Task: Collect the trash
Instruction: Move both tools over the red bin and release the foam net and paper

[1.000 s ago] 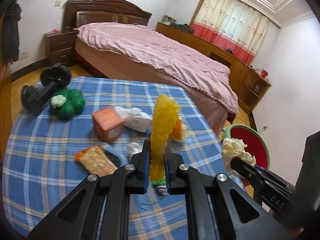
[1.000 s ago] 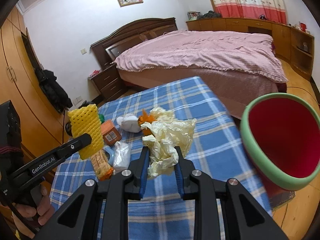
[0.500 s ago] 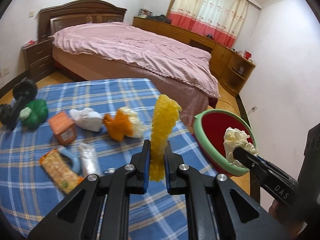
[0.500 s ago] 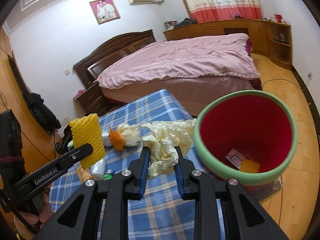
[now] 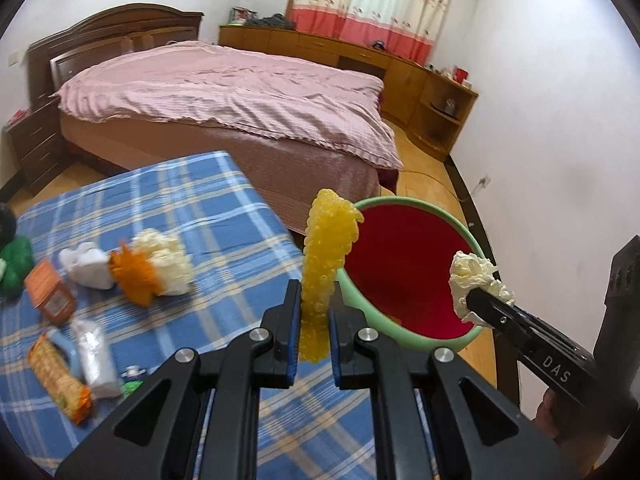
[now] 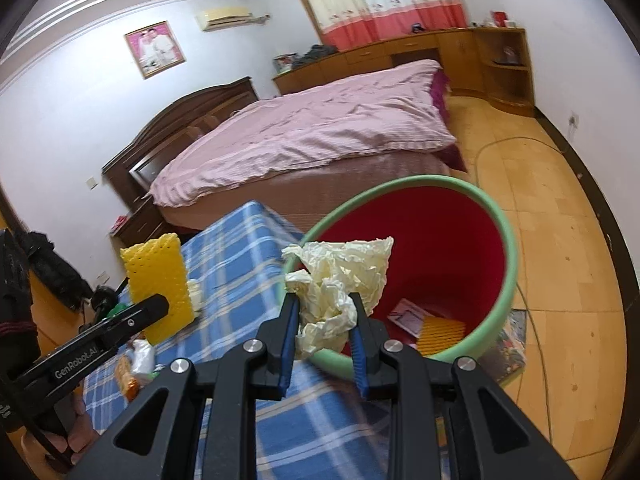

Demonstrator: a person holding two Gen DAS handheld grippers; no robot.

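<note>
Both tongs are loaded: your left tongs are clamped on a yellow foam net that stands upright between the pads, and your right tongs are clamped on a crumpled cream wrapper. From the right wrist view, the wrapper sits over the near rim of the red bin, which stands on the floor just off the end of the desk. The foam net is at the bin's desk-side edge, not clearly over the opening.

You are in the carry-and-drop step. Next, I judge, bring each load fully over the red mouth before you let the pads part, the left one needing more travel.

More trash waits on the desk: an orange and white clump, a snack packet, a small orange box. These are blurred, so their contents are hard to tell. Inside the bin only a card and something yellow show; the rest is hidden.
</note>
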